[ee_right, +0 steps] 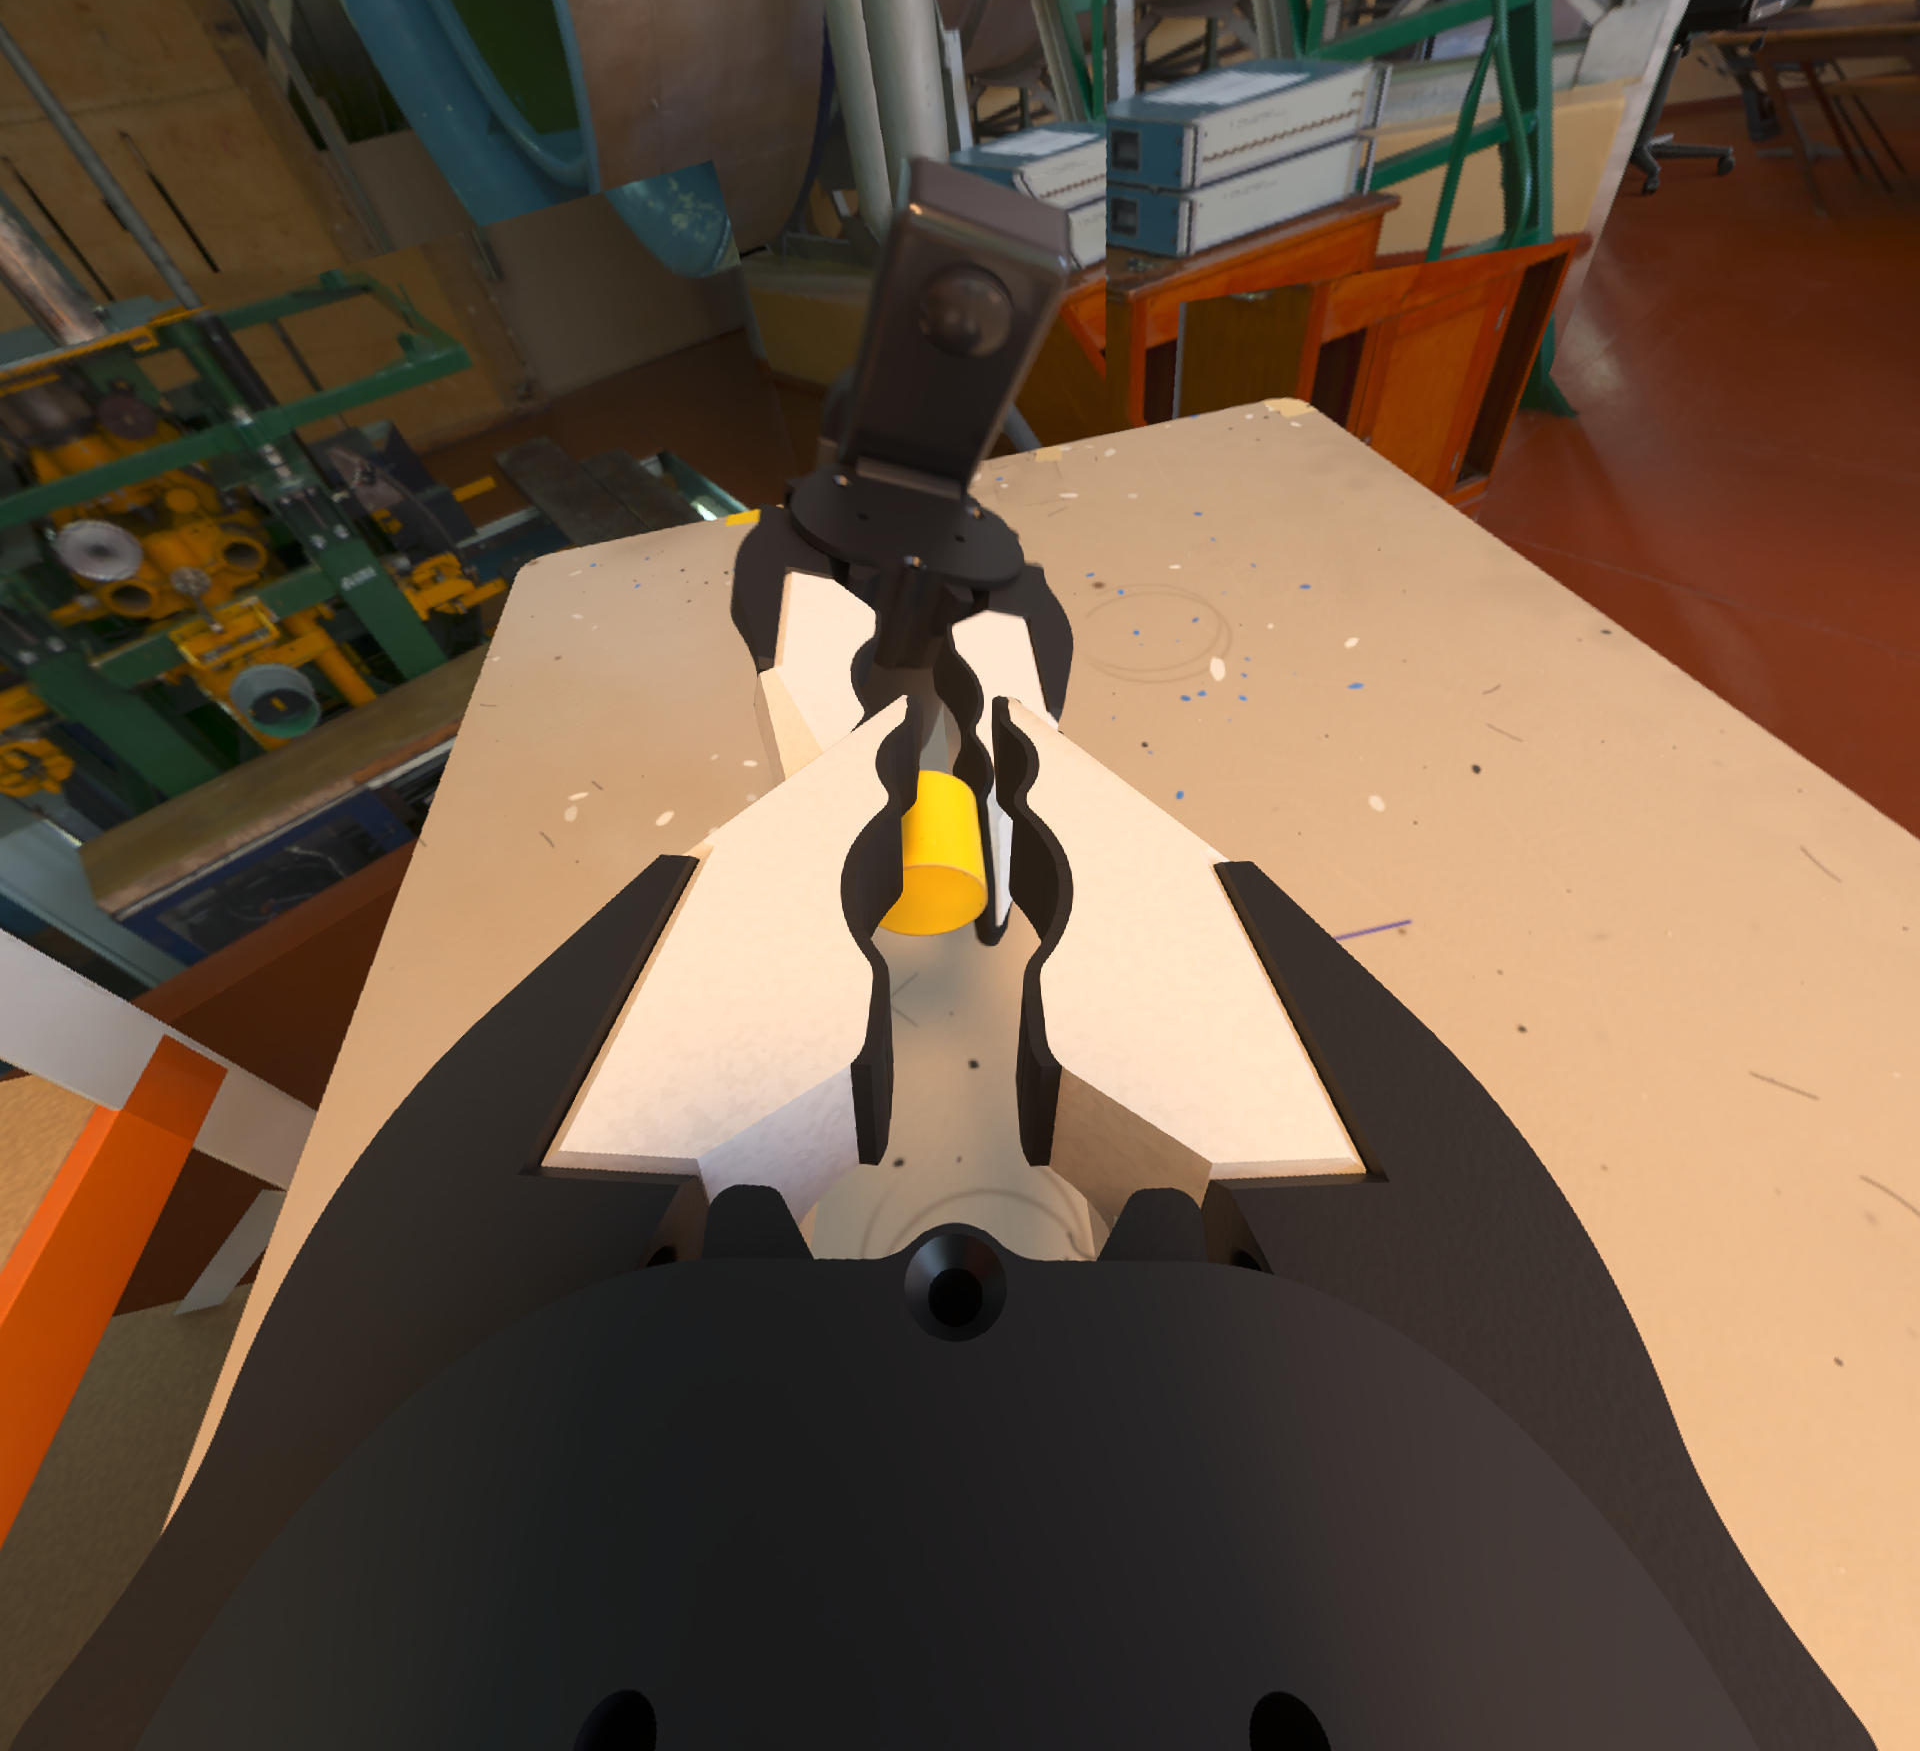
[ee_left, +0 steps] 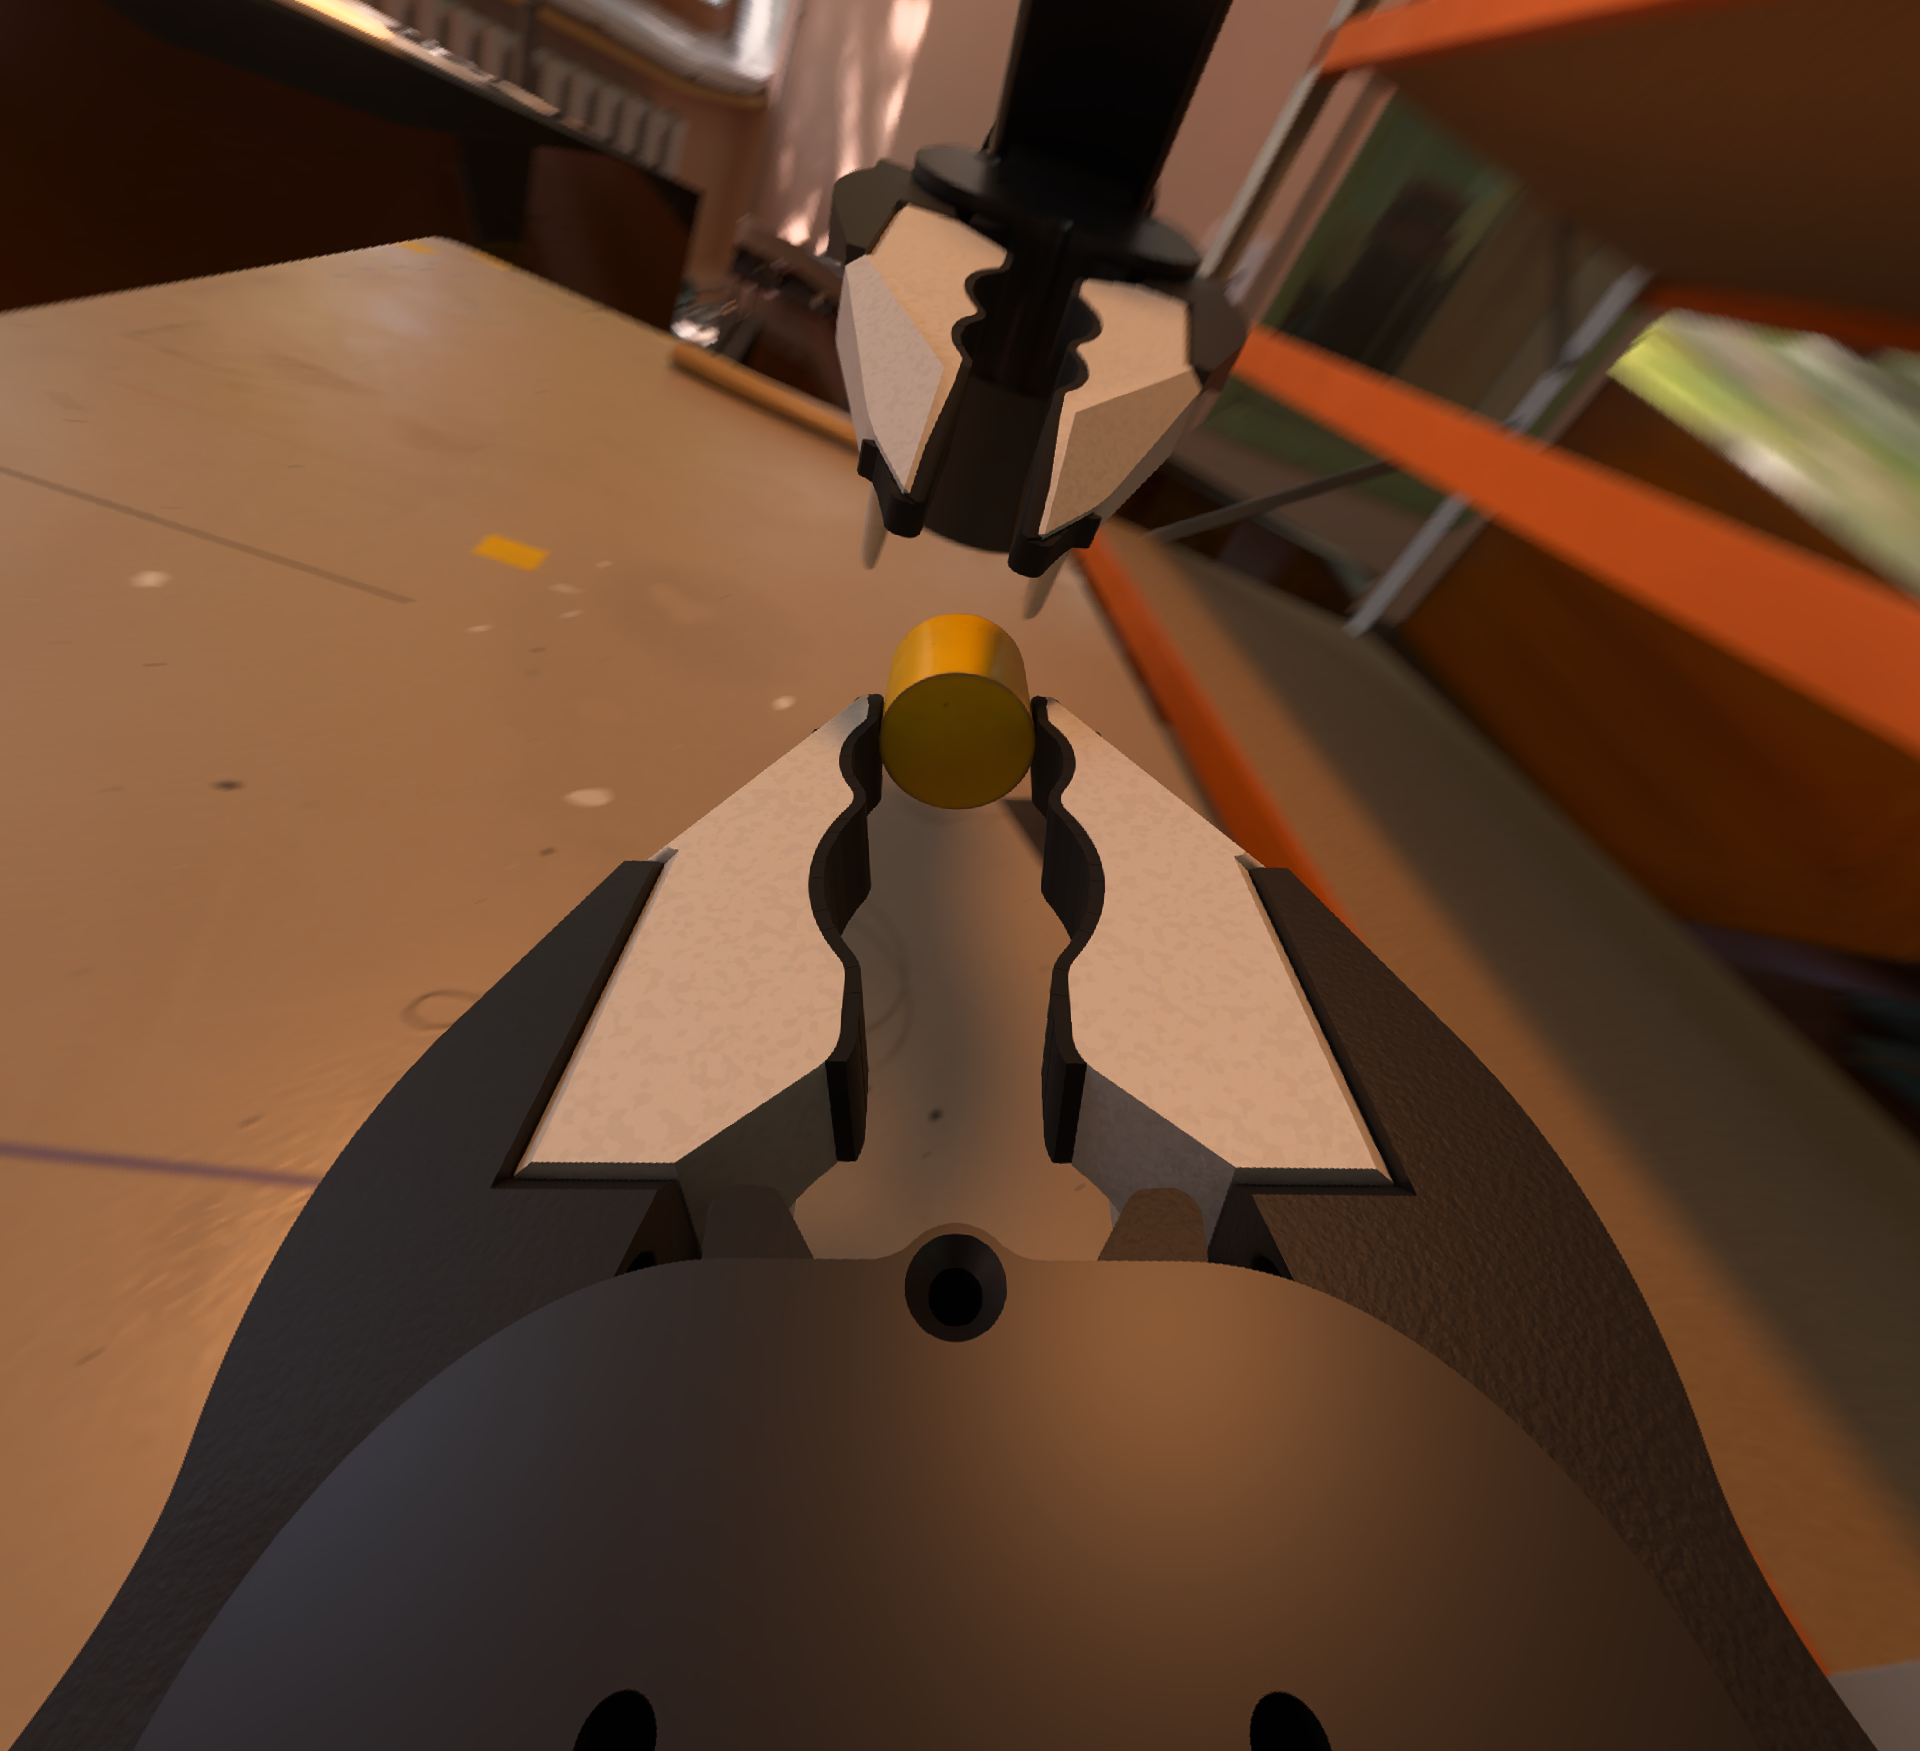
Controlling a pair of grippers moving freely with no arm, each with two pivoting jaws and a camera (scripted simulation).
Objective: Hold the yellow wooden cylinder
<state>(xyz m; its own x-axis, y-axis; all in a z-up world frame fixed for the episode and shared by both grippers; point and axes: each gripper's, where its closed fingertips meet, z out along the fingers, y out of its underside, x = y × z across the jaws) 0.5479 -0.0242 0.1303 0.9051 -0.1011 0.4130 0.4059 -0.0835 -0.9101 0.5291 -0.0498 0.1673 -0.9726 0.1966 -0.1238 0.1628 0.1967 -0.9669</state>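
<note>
Two grippers face each other over table [ee_left: 312, 766]. Left gripper [ee_left: 956, 714] clamped on yellow wooden cylinder [ee_left: 957, 740], tips touching both sides. Right gripper [ee_right: 951, 714] hovers just beyond cyl., fingers apart, holding nothing.

Yellow wooden cylinder [ee_left: 956, 735], centre of the left wrist view: smooth, painted-looking, matt with a faint sheen. Left gripper [ee_left: 956, 745]: fingers [ee_left: 727, 995] faced with pale, finely grainy plates; wavy inner edges and lower shell of matt black, plastic-like. Right gripper [ee_right: 951, 766]: same pale grainy plates, same matt black shell. Table [ee_right: 1455, 870], right side of the right wrist view: tan, wood-like, matt, scratched, speckled with paint. Orange shelf beams [ee_left: 1558, 496], right of the left wrist view: smooth, painted, metal-like.
</note>
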